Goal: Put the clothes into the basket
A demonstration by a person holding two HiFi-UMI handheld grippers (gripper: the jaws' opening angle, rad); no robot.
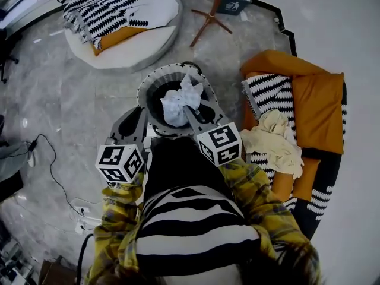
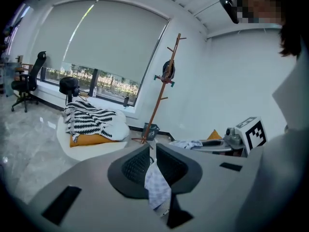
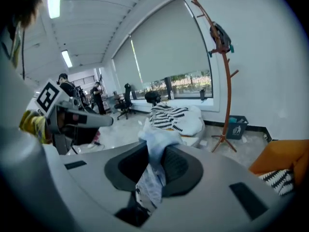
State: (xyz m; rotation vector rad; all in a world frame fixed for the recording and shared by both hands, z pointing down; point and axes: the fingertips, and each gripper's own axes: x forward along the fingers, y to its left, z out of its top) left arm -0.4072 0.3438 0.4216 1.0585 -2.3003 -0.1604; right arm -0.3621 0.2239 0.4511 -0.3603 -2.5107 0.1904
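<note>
The garment (image 1: 180,103) is thin, soft, crumpled pale-blue cloth. The basket (image 1: 155,78) looks like matt grey perforated plastic. The floor (image 1: 83,105) is glossy marbled stone. The coat stand (image 1: 217,2) is smooth reddish wood.

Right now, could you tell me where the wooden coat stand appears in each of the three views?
Head view: wooden coat stand, top centre, above the basket.
Left gripper view: centre, rising above the jaws.
Right gripper view: upper right, beside the window.
Shared landmark: round white cushion with zigzag blanket, left of it everywhere.
</note>
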